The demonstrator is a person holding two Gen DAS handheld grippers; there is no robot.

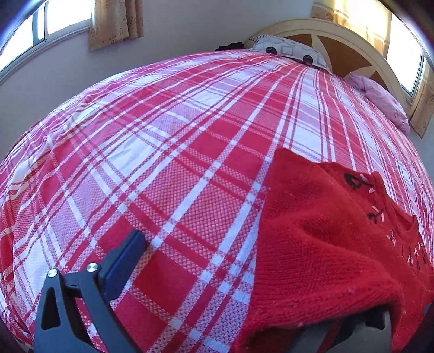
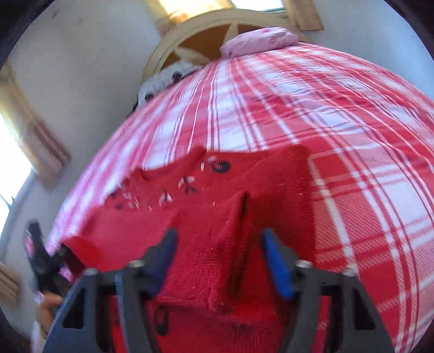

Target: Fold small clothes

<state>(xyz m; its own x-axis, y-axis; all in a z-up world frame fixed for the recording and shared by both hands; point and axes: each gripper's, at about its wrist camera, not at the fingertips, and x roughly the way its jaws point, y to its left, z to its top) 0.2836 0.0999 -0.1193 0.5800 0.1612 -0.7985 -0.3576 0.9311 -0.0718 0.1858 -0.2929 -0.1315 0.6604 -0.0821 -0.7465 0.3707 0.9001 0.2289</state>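
Red knitted sweater (image 2: 211,217) with black and white embroidered motifs lies partly folded on a bed covered by a red-and-white plaid bedspread (image 1: 162,152), its knit spread across the near right part of the cover in the left wrist view. In the right wrist view, the right claw (image 2: 218,260) hovers over the garment with its blue-padded fingers (image 2: 276,268) set apart, a raised fold of red knit standing between them without being pinched. The left claw (image 1: 217,271) shows only one dark finger (image 1: 122,260) above the plaid cover, the other side hidden under a drape of the sweater, so whether it is apart or clamped cannot be told. At the head of the bed, a cream arched wooden headboard (image 1: 352,35) backs a grey patterned pillow (image 1: 290,50) and a pale pink pillow (image 1: 379,97). Beige curtains (image 1: 116,21) hang beside bright windows. The right wrist view is blurred.
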